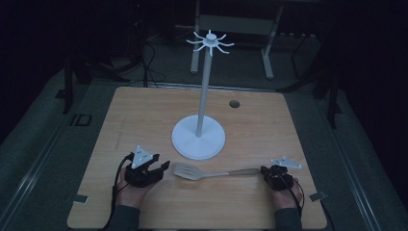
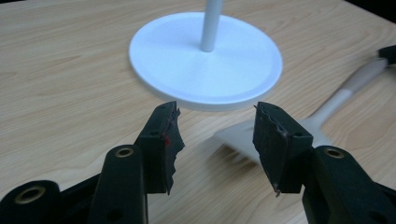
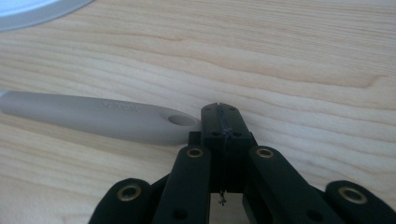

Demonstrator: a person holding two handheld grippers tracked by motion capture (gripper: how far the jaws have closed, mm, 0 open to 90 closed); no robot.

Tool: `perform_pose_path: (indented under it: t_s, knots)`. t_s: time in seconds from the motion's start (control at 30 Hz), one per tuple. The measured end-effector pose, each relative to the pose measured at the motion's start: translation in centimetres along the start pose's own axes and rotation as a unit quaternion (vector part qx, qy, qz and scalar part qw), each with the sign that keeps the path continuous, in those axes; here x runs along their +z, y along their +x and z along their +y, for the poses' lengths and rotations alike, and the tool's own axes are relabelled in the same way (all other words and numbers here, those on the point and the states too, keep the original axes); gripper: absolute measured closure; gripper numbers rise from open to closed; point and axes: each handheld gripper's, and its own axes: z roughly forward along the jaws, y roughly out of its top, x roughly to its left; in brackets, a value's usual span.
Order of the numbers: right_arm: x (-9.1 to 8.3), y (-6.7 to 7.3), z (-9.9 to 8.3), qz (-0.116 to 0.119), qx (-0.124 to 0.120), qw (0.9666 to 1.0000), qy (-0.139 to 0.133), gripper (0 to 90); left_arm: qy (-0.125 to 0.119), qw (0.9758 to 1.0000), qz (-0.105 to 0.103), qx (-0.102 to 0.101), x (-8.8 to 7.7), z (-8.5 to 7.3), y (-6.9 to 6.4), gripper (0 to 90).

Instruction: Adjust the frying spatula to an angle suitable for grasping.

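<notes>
A grey slotted spatula [image 1: 192,171] lies flat on the wooden table [image 1: 144,110], head to the left, handle to the right. My left gripper [image 1: 162,167] is open just left of the spatula head [image 2: 243,140], with nothing between its jaws. My right gripper [image 1: 265,170] is shut, its tip beside the end of the spatula handle [image 3: 107,121], which has a hanging hole. A white stand [image 1: 198,136] with a round base, a tall pole and hooks at the top rises behind the spatula.
A small dark hole [image 1: 234,103] sits in the table behind the stand to the right. The table's front edge [image 1: 192,226] runs just beneath my forearms. Dark furniture legs and cables lie beyond the far edge.
</notes>
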Motion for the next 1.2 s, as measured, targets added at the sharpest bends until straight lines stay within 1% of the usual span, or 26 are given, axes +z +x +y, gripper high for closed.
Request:
perform_pose_path:
  t_s: [0.03,0.17,0.2,0.3,0.4,0.47,0.57,0.6,0.63,0.67,0.7,0.73,0.77,0.8,0.87,0.9,0.93,1.0,1.03,1.07,1.2]
  knots:
    - [0.2,0.0,0.1,0.007,0.002,1.0,0.0,90.0,0.001,1.0,-0.007,0.001,0.1,0.3,-0.2,50.4]
    - [0.9,0.7,0.7,0.021,-0.005,0.9998,0.001,90.0,0.004,0.9997,-0.019,0.012,0.5,1.1,-0.9,50.2]
    - [1.1,1.0,0.8,0.025,-0.006,0.9997,0.001,90.0,0.004,0.9996,-0.022,0.014,0.7,1.2,-1.0,50.2]
    - [1.7,2.3,1.3,0.041,-0.019,0.999,0.002,90.0,0.009,0.9992,-0.03,0.025,1.1,1.8,-1.5,50.2]
    - [2.4,3.8,1.7,0.056,-0.029,0.998,-0.001,90.0,0.016,0.9987,-0.035,0.034,1.5,2.2,-2.0,50.2]
    - [2.8,4.8,1.8,0.069,-0.028,0.9972,-0.002,90.0,0.023,0.9983,-0.036,0.038,1.7,2.5,-2.2,50.4]
    - [3.1,5.8,1.9,0.076,-0.033,0.9966,-0.005,90.0,0.025,0.9977,-0.045,0.043,2.0,2.7,-2.4,50.5]
    - [3.1,5.8,1.9,0.076,-0.033,0.9966,-0.005,90.0,0.025,0.9977,-0.045,0.043,2.0,2.7,-2.4,50.6]
    - [3.1,6.0,1.9,0.083,-0.038,0.9959,-0.003,90.0,0.027,0.9976,-0.046,0.046,2.1,2.8,-2.4,50.6]
    - [3.1,6.1,1.9,0.083,-0.04,0.9957,-0.003,90.0,0.032,0.9968,-0.052,0.052,2.3,3.0,-2.3,50.7]
    - [3.0,6.1,1.8,0.084,-0.041,0.9956,-0.003,90.0,0.036,0.9963,-0.058,0.053,2.5,3.1,-2.3,50.7]
    - [3.0,6.1,1.8,0.085,-0.042,0.9954,-0.001,90.0,0.039,0.9958,-0.061,0.057,2.6,3.2,-2.3,50.7]
    - [3.0,6.1,1.8,0.085,-0.042,0.9954,-0.001,90.0,0.039,0.9958,-0.061,0.057,2.6,3.2,-2.3,51.3]
    - [2.9,6.0,1.8,0.087,-0.048,0.995,-0.001,89.3,0.043,0.9947,-0.069,0.063,2.9,3.5,-2.4,51.5]
    - [2.8,6.1,1.9,0.082,-0.058,0.9949,-0.004,85.8,0.048,0.9935,-0.073,0.073,3.1,3.9,-2.4,51.9]
    - [2.8,6.1,1.9,0.082,-0.058,0.9949,-0.004,85.8,0.048,0.9935,-0.073,0.073,3.1,3.9,-2.4,51.9]
    - [2.5,6.0,2.0,0.082,-0.062,0.9947,-0.008,84.4,0.054,0.9918,-0.082,0.081,3.4,4.2,-2.4,51.9]
    - [2.3,5.7,2.1,0.082,-0.061,0.9947,-0.013,81.9,0.065,0.9901,-0.088,0.089,3.8,4.6,-2.4,51.9]
    - [2.1,5.6,2.1,0.081,-0.06,0.9948,-0.014,81.1,0.065,0.9901,-0.088,0.089,3.8,4.6,-2.4,52.1]
    - [2.0,5.5,2.2,0.08,-0.06,0.9949,-0.017,80.2,0.074,0.9885,-0.089,0.097,4.2,4.9,-2.3,52.3]
    - [1.1,4.9,2.4,0.078,-0.057,0.995,-0.026,76.5,0.088,0.9865,-0.089,0.106,4.9,5.3,-2.2,52.8]
